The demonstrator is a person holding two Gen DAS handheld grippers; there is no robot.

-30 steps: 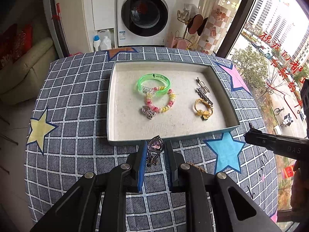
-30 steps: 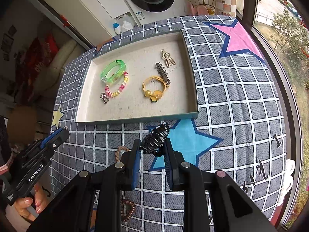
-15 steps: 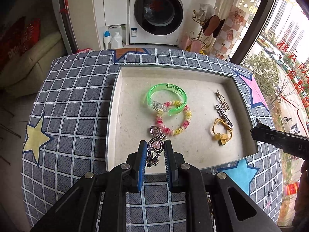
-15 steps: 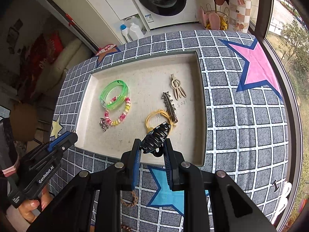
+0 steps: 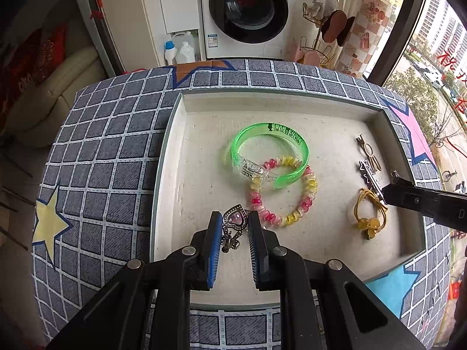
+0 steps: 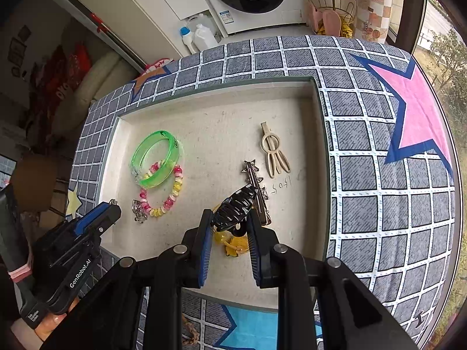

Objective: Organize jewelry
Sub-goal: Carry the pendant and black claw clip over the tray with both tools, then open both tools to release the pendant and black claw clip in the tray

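Both grippers have moved from the surface (image 5: 116, 151) to above the tray (image 5: 163, 175), the left gripper (image 5: 233, 227) pinching the heart pendant (image 5: 235, 218) and the right gripper (image 6: 230, 221) pinching the black claw clip (image 6: 235, 210), ready to release.

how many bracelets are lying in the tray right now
2: the green bangle mid-tray, and the pink and yellow beaded bracelet just nearer the camera, its far side overlapped by the bangle. None seems hidden.

Background: white front-loading washing machine (image 5: 248, 14), two detergent bottles (image 5: 181, 51) just left of it, cream sofa (image 5: 49, 99) far left. Grid-and-star cloth (image 5: 111, 151) covers the bench.
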